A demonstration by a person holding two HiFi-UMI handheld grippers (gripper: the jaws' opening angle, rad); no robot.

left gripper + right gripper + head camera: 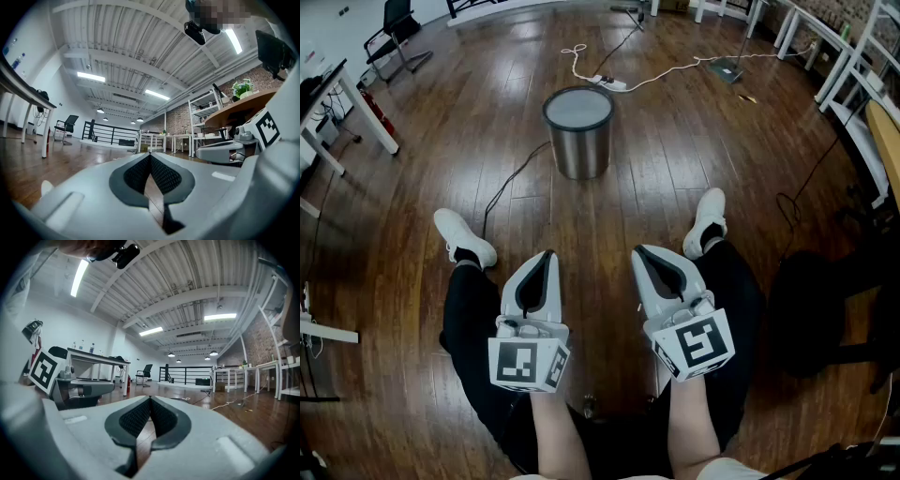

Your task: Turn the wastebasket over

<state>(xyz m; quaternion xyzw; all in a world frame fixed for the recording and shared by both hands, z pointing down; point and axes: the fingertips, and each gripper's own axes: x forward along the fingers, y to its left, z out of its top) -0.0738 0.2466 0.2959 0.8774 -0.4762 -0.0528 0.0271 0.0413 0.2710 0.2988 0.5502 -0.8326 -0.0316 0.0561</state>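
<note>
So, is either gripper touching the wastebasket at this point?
Apart. The head view shows the wastebasket standing well ahead of the left gripper and right gripper, with bare floor between them. Both grippers are shut and empty.

Head view: high, looking steeply down onto the wood floor (675,141). Left and right gripper views: low, level, facing forward along own jaws; both share the distant black railing (110,133) and ceiling lights (91,76).

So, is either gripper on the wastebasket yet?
No: in the head view the wastebasket stands by itself, and the left gripper and right gripper are both shut and well short of it.
</note>
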